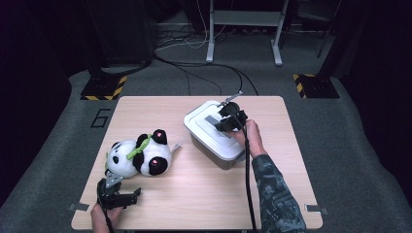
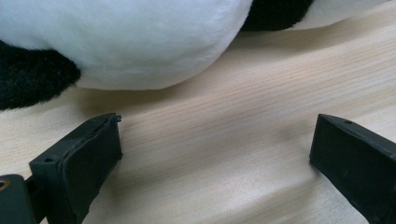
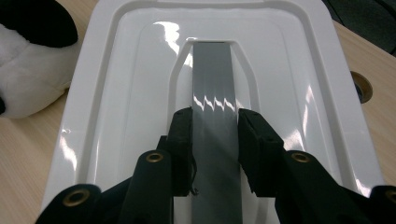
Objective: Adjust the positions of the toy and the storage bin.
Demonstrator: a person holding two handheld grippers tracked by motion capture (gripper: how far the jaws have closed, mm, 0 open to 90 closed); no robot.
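Lid handle [image 3: 214, 93] sits clamped in right hand-held gripper [image 3: 215, 135]; left hand-held gripper [image 2: 215, 154] gapes beside panda [image 2: 140, 42].

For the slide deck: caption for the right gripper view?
Right gripper shut on the white lid's grey handle.

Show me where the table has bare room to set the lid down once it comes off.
Bare wood lies between the panda and the box lid, and along the near edge from the left gripper to the sleeve. Crowded: the left side around the panda, and the right gripper on the lid's handle.
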